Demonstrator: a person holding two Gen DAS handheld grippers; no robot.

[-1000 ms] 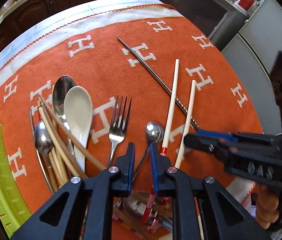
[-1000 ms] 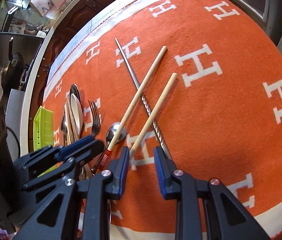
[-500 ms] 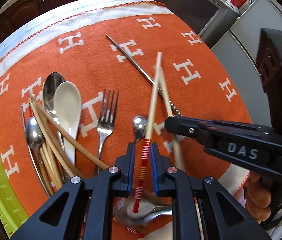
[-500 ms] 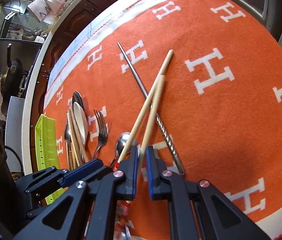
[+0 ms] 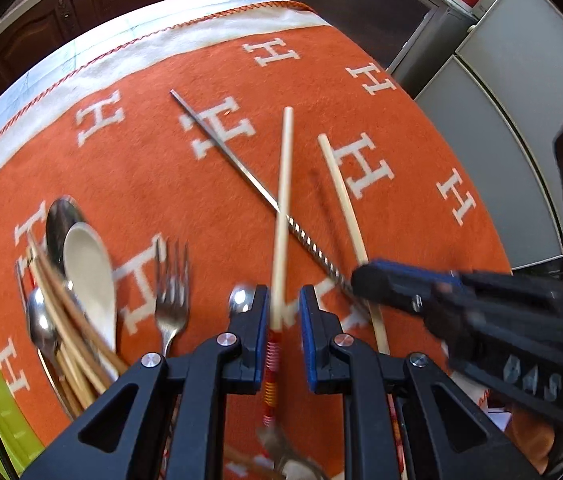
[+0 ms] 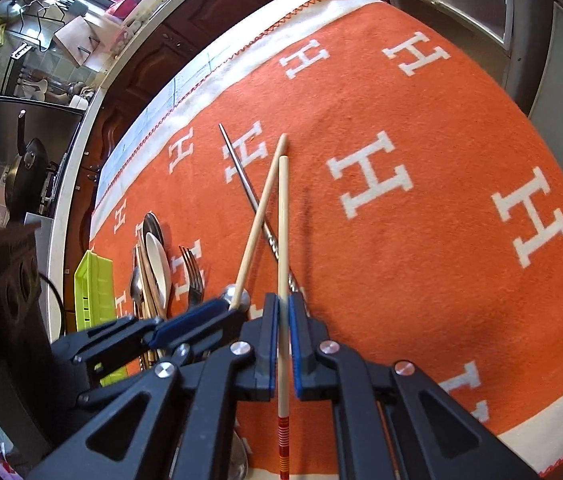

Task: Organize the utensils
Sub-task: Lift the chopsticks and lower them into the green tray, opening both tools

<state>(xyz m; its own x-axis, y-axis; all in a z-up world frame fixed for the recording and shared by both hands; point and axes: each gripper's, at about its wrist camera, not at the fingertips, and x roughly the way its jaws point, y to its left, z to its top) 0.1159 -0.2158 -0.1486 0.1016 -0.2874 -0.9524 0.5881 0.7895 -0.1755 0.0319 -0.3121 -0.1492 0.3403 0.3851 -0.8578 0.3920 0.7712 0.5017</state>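
The right claw [image 6: 282,344] is clamped on a pale wooden chopstick with a red-and-yellow striped end [image 6: 282,220]. Its blue pads press both sides of the shaft, and the stick points straight ahead above the counter.

The left claw [image 5: 284,336] has its jaws apart – wider than the second pale wooden chopstick with a striped end [image 5: 283,200] that runs between them. Orange fabric shows in the gap beside the stick. Whether that stick is resting on a pad cannot be told.

The tips of the two pale sticks come near each other in the right wrist view, forming a narrow V. Under them a silver metal chopstick with a twisted grip [image 5: 233,160] lies diagonally across the middle of the counter, on an orange cloth patterned with white H letters [image 5: 161,184].

Just left of the left claw sits a small steel spoon [image 5: 239,300], then a steel fork [image 5: 169,292], tines pointing to the far edge. Further left is a pile – a white ceramic soup spoon [image 5: 89,272], larger steel spoons and a bundle of brown wooden chopsticks [image 5: 65,320]. At the counter's left edge stands a lime green plastic tray [image 6: 93,288].
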